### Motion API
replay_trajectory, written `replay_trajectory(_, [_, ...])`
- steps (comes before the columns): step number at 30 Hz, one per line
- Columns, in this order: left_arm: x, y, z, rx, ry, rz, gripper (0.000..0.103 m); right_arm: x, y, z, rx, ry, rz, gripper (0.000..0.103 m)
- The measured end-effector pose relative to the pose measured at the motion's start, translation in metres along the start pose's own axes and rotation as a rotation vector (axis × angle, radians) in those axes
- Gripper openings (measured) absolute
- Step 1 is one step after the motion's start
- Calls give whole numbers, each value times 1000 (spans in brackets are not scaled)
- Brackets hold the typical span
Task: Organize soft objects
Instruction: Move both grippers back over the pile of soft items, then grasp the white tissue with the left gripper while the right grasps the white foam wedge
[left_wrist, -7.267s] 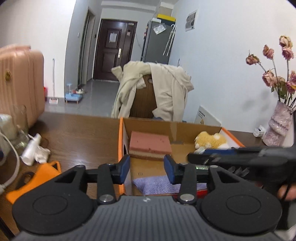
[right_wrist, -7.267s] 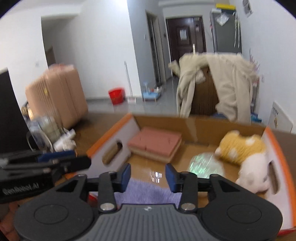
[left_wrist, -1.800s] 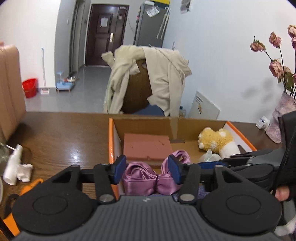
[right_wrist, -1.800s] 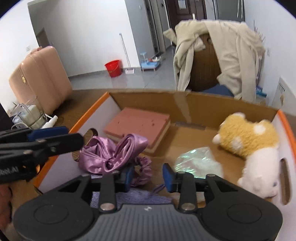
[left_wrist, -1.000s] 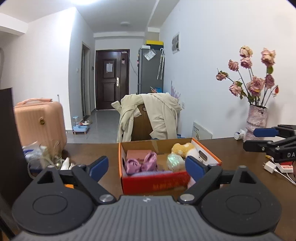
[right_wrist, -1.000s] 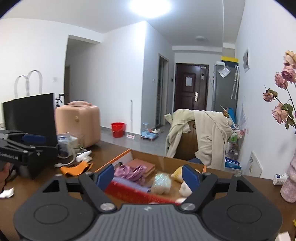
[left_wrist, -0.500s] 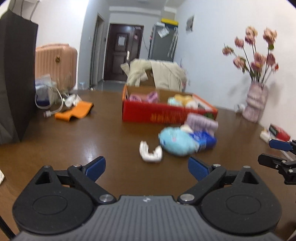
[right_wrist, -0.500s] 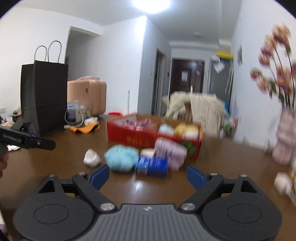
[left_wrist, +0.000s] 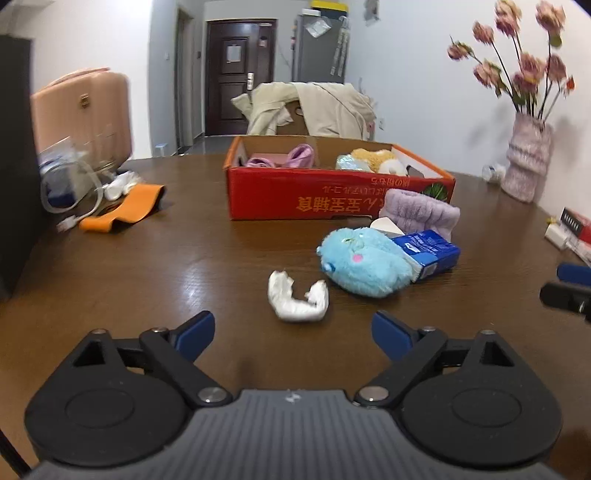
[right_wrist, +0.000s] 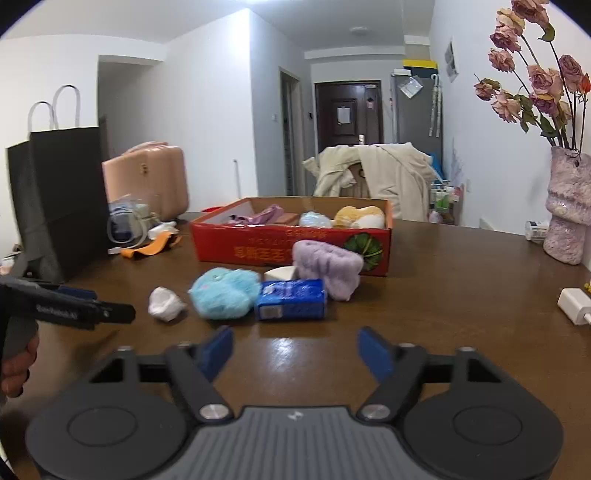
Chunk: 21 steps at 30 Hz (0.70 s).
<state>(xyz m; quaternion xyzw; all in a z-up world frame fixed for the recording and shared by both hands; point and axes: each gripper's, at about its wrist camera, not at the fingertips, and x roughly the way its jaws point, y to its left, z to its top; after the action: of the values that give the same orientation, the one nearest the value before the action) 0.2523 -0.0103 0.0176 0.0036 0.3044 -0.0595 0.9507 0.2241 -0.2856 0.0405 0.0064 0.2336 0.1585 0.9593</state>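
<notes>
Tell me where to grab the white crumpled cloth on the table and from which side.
Grip the white crumpled cloth across its thick bottom curve, coming from the near side with the left gripper. It lies as a U, its two ends toward the box, apart from the blue plush. The jaws are closing, nothing between them.

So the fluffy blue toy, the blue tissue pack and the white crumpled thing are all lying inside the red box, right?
Not inside. In the left wrist view the fluffy blue toy, blue tissue pack and white crumpled thing lie on the table, in front of the red box.
</notes>
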Motion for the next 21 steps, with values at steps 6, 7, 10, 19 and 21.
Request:
replay_trajectory(6, [44,-2,12,39,38,-35,70,38,-3,27,-11,31,8,62])
replay_trajectory(7, [50,0,12,40,47,-37,67,46,-2,30,-19,43,11,61])
replay_trajectory(10, [59,6,11,28,61,-59,33,76,3,43,-43,68,32,56])
replay_trajectory(19, [59,43,19,-138,36,-117,28,187,17,64,-67,188,18,47])
replay_trajectory(21, [59,47,19,-155,35,-127,28,198,19,62,-59,207,31,47])
